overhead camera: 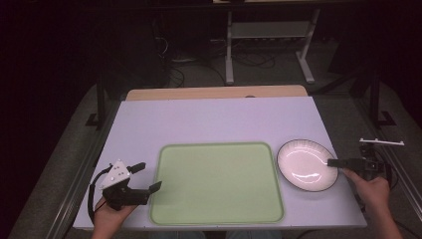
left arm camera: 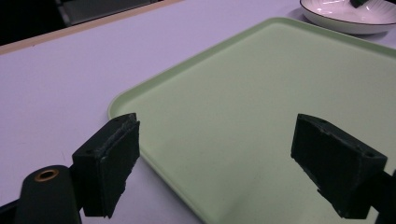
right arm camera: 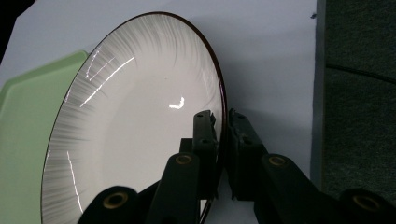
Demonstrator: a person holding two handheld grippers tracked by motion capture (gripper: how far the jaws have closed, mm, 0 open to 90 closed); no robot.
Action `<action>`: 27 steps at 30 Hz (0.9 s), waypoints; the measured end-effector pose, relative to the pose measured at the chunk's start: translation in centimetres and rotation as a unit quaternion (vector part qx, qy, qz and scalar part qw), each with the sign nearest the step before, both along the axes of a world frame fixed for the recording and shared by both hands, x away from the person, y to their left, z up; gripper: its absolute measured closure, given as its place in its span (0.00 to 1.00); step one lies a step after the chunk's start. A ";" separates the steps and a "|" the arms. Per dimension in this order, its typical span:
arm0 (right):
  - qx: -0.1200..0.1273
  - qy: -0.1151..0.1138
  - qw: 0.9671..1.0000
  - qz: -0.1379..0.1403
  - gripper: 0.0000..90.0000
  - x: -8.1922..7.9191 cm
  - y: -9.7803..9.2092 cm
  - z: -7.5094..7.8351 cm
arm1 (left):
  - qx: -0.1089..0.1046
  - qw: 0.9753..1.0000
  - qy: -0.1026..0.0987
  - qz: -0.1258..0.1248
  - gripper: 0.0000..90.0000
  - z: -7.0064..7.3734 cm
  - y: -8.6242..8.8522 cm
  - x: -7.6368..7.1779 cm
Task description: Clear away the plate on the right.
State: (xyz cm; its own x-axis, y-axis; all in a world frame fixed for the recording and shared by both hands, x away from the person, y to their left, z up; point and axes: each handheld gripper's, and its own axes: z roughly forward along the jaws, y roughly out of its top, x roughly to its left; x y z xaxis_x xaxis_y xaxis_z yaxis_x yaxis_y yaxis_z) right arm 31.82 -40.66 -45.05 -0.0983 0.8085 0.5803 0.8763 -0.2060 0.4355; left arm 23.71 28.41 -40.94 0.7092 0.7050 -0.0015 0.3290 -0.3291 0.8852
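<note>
A white plate [overhead camera: 304,163] with a dark rim and fine grey lines rests on the table just right of a pale green tray [overhead camera: 217,183]. My right gripper [overhead camera: 333,163] is shut on the plate's right rim [right arm camera: 224,122], one jaw inside the plate [right arm camera: 140,121] and one outside. My left gripper [overhead camera: 148,177] stands open at the tray's left edge, nothing between its jaws. In the left gripper view the tray [left arm camera: 261,107] lies under the open left gripper [left arm camera: 229,154], with the plate [left arm camera: 348,16] far off at the top right.
The pale lavender table [overhead camera: 214,119] has a wooden strip [overhead camera: 216,92] along its far edge. Its right edge [right arm camera: 317,93] runs close beside the plate, with dark carpet beyond. A metal frame [overhead camera: 268,40] and cables stand on the floor behind.
</note>
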 end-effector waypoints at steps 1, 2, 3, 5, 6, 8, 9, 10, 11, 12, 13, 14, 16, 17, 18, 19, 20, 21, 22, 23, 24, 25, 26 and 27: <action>0.001 0.000 1.000 -0.001 0.91 0.0 0.0 0.0 | 0.000 1.000 0.000 0.000 0.17 0.0 0.0 0.0; 0.004 0.000 1.000 -0.003 0.92 0.0 0.0 -0.1 | 0.000 1.000 -0.001 0.000 0.17 0.0 0.0 0.0; 0.008 0.001 1.000 -0.004 0.92 0.0 -0.1 -0.1 | -0.001 1.000 -0.001 0.000 0.17 0.0 0.0 0.0; 0.021 0.001 1.000 -0.009 0.92 0.0 -0.2 -0.2 | -0.001 1.000 -0.001 0.000 0.17 0.0 0.1 0.0; 0.030 0.002 0.999 -0.011 0.92 0.1 -0.3 -0.4 | -0.001 1.000 -0.001 0.001 0.17 0.0 0.1 0.0; 0.044 0.003 0.999 -0.016 0.92 0.1 -0.4 -0.5 | -0.002 1.000 -0.001 0.001 0.17 0.0 0.1 0.0; 0.048 0.003 0.999 -0.018 0.92 0.1 -0.4 -0.6 | -0.002 1.000 -0.001 0.001 0.17 0.0 0.1 0.0; 0.051 0.003 0.998 -0.020 0.92 0.1 -0.4 -0.6 | -0.003 1.000 -0.001 0.001 0.17 0.0 0.1 0.0; 0.055 0.003 0.998 -0.021 0.92 0.1 -0.4 -0.6 | -0.003 1.000 -0.001 0.001 0.17 0.0 0.1 0.0; 0.058 0.003 0.998 -0.023 0.92 0.1 -0.5 -0.7 | -0.003 1.000 -0.001 0.002 0.17 0.0 0.1 0.0; 0.062 0.004 0.998 -0.025 0.92 0.1 -0.5 -0.7 | -0.003 1.000 -0.001 0.002 0.17 0.0 0.1 0.0; 0.066 0.004 0.997 -0.027 0.92 0.1 -0.5 -0.7 | -0.004 1.000 -0.001 0.002 0.17 0.0 0.1 0.0; 0.080 0.002 0.996 -0.032 0.92 0.0 -0.7 -0.7 | -0.004 1.000 0.000 0.002 0.17 0.0 0.1 0.0; 0.085 0.000 0.996 -0.033 0.92 0.0 -0.7 -0.7 | -0.004 1.000 0.000 0.002 0.17 0.0 0.1 0.0; 0.089 -0.001 0.995 -0.033 0.92 -0.1 -0.7 -0.6 | -0.003 1.000 0.000 0.002 0.17 0.0 0.1 0.0; 0.092 -0.003 0.995 -0.033 0.92 -0.1 -0.7 -0.5 | -0.003 1.000 0.000 0.002 0.17 0.0 0.1 0.0; 0.094 -0.005 0.995 -0.030 0.92 0.0 -0.7 -0.3 | -0.003 1.000 0.000 0.002 0.17 0.0 0.1 0.0; 0.093 -0.006 0.995 -0.028 0.91 0.0 -0.7 -0.2 | -0.003 1.000 -0.001 0.002 0.17 0.0 0.1 0.0; 0.093 -0.008 0.995 -0.027 0.91 -0.1 -0.7 -0.2 | -0.003 1.000 -0.001 0.002 0.17 0.1 0.1 0.0; 0.094 -0.008 0.995 -0.027 0.91 -0.1 -0.7 -0.1 | -0.004 1.000 -0.001 0.002 0.17 0.1 0.1 0.0; 0.094 -0.010 0.995 -0.027 0.91 -0.1 -0.8 0.0 | -0.004 1.000 -0.002 0.003 0.17 0.1 0.2 -0.1; 0.094 -0.010 0.995 -0.027 0.91 -0.1 -0.8 0.0 | -0.004 1.000 -0.002 0.003 0.17 0.1 0.2 -0.1; 0.103 -0.011 0.994 -0.030 0.90 -0.3 -0.9 0.1 | -0.005 1.000 -0.001 0.004 0.17 0.1 0.2 -0.1; 0.104 -0.013 0.994 -0.030 0.90 -0.4 -0.9 0.1 | -0.005 1.000 -0.002 0.004 0.17 0.1 0.2 0.0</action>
State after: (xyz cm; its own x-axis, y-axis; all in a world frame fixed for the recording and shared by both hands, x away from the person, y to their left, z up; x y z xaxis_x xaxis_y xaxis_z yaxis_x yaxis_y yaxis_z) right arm 31.44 -41.58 -44.92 -0.0705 0.6766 0.7330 0.8490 -0.3451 0.4002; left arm 23.67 28.61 -40.87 0.7040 0.7102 -0.0061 0.3284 -0.3179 0.8895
